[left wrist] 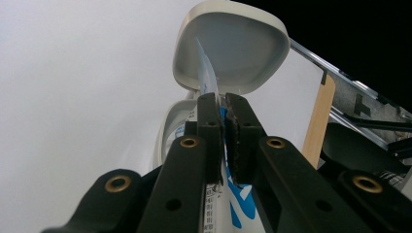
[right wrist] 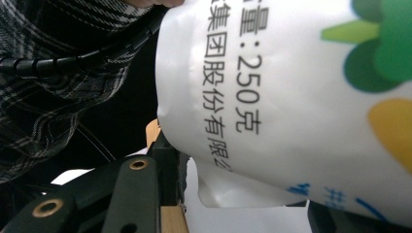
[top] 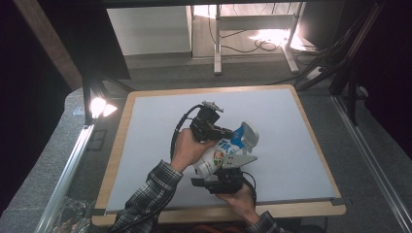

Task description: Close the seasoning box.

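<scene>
In the high view, both forearms in plaid sleeves came up from the bottom edge and met near the middle of the frame, above the pale grey counter (top: 160,121); the left hand (top: 187,148) gripped the left tool (top: 228,132), which pointed toward the right of the frame, its cable looping back over the wrist; the right hand (top: 238,194) sat lower, near the bottom centre, with the right tool (top: 221,174) pointing up the frame.

Between them a white pouch (top: 218,155) lay slanted, a little right of centre and below the middle of the frame, with blue lettering, green and yellow print, and a grey flip lid (top: 250,136) open at its upper right end.

In the left gripper view the left tool (left wrist: 224,119) was clenched on a thin white and blue flap (left wrist: 206,73) at the pouch's top, jaws almost together, with the open lid (left wrist: 233,43) above them in the upper middle.

In the right gripper view the pouch (right wrist: 291,97) covered the right half of the frame with black printed characters; the right tool's jaws stood either side of its lower end, apparently grasping it.
</scene>
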